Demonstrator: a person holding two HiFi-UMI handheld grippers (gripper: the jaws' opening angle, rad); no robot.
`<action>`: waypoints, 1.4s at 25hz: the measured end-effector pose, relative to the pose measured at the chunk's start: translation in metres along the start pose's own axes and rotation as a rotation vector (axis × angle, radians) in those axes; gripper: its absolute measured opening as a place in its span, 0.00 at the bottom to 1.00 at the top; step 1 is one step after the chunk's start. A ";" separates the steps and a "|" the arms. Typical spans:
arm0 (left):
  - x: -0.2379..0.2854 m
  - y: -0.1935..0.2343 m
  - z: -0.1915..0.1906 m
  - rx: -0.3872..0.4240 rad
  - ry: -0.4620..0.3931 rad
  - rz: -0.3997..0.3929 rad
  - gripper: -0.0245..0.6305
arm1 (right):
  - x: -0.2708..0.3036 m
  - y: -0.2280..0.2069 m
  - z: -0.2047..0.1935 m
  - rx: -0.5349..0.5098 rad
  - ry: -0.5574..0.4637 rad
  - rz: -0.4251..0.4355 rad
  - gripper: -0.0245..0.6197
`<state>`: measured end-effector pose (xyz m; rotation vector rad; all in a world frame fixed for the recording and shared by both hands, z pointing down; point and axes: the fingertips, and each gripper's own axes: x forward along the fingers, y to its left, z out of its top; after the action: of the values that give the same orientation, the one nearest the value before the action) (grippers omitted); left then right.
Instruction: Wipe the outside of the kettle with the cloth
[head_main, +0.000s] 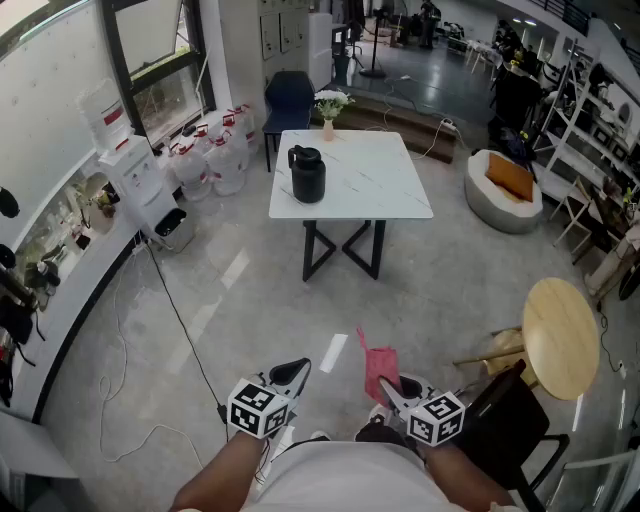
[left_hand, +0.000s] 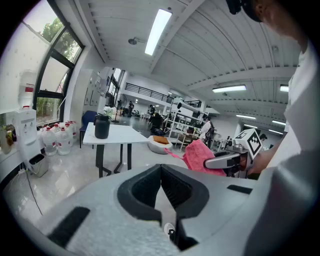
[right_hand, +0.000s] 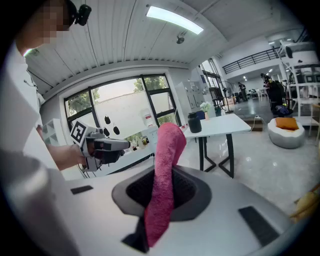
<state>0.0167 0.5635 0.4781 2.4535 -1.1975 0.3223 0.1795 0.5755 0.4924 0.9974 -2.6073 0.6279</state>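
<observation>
While its jaws pinch the pink cloth (right_hand: 165, 165), which sticks up between them, the right gripper (head_main: 392, 388) sits beside the left gripper (head_main: 293, 375), whose jaws are together and empty. Black kettle (head_main: 307, 175): upright on white table (head_main: 385, 190), well apart.

The left gripper (head_main: 295, 372) is held low and tipped slightly downward, its jaws pressed together with nothing between them. Beside it, the right gripper (head_main: 388, 388) tilts likewise, its jaws clamped on a pink cloth (head_main: 378, 362) that stands up between the fingers.

Black kettle (head_main: 307, 175) stands upright on white table (head_main: 372, 185); pink cloth (head_main: 379, 366) sticks up, pinched in right tongs (right_hand: 162, 186)
</observation>
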 end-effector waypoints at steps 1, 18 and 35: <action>0.000 0.001 -0.001 0.001 0.000 0.001 0.04 | 0.000 0.000 0.000 0.000 -0.003 0.000 0.13; -0.010 0.009 -0.008 0.003 0.005 0.013 0.04 | 0.008 0.012 0.004 0.060 -0.021 0.039 0.14; 0.027 0.055 -0.005 -0.102 0.024 0.014 0.04 | 0.066 -0.031 0.034 0.118 -0.011 0.056 0.14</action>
<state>-0.0106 0.5165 0.5055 2.3483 -1.1918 0.2868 0.1498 0.5011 0.4987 0.9661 -2.6421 0.8001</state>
